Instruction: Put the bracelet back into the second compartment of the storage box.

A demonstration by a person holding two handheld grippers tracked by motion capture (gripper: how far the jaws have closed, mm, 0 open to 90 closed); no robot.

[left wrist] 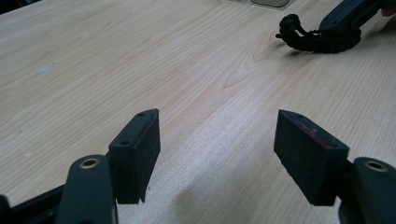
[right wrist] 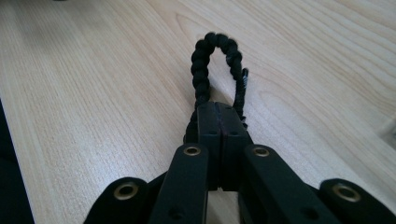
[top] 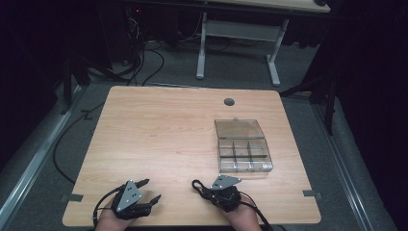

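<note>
A black braided cord loop (top: 196,186) lies on the wooden table (top: 159,130) near its front edge. My right gripper (top: 206,191) is shut, its pads pressed flat together (right wrist: 219,112). The cord loop (right wrist: 215,60) sticks out ahead of the tips, with one strand running down each side of them; whether any of it is pinched I cannot tell. My left gripper (top: 151,189) rests at the front left, open, nothing between its pads (left wrist: 137,154). Its own view shows the cord (left wrist: 317,41) lying under the right gripper (left wrist: 348,13).
A clear plastic compartment box (top: 244,155) stands right of centre with its lid (top: 239,129) laid open behind it. A round grey cable hole (top: 229,101) sits near the far edge. Beyond the table are cables on the floor and a white desk frame (top: 238,33).
</note>
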